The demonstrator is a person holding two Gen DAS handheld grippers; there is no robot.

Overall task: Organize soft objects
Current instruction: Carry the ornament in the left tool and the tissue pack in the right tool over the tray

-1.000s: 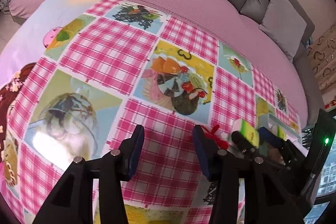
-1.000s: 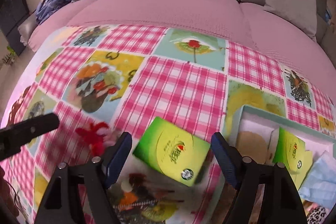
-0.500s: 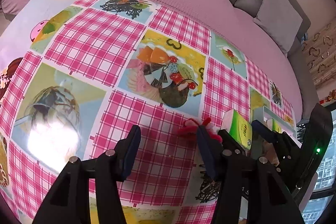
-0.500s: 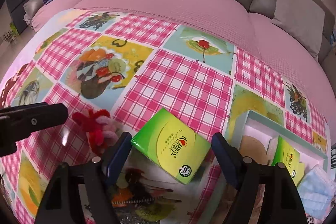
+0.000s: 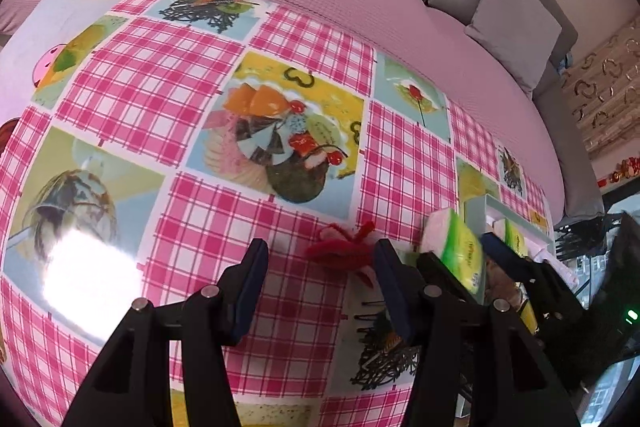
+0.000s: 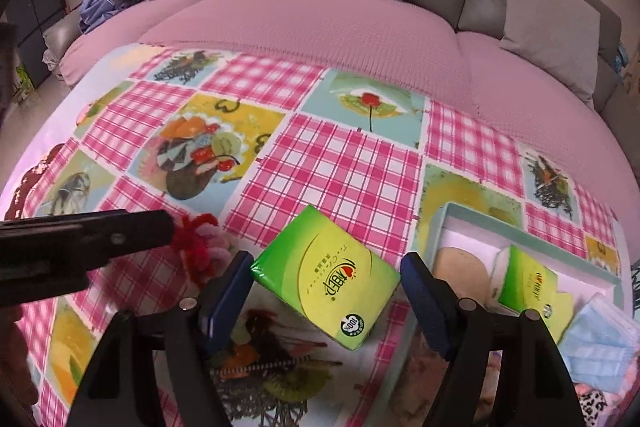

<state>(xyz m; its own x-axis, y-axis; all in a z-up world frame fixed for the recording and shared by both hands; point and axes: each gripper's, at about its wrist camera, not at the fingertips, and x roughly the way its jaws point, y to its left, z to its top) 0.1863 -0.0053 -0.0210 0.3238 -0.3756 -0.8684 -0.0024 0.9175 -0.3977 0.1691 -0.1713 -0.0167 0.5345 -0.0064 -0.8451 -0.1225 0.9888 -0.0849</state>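
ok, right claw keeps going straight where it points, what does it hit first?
Most likely the green tissue pack lying between its open fingers on the checked tablecloth. The pads look clear of it; depth is hard to judge.

- A green tissue pack (image 6: pixel 326 277) is lying face up on the cloth (image 6: pixel 332 167), showing a red and white logo with stylised characters that are not coming out legibly
- A round white seal near that pack's lower corner is reading "100%", seen upside down
- A line of small script is running along the curve above the logo; it is too small to read
- A second green pack (image 6: pixel 530 291), standing in the box (image 6: pixel 520 223), is carrying the same logo, blurred
- In the left wrist view the pack (image 5: pixel 460 251) is showing only blurred marks
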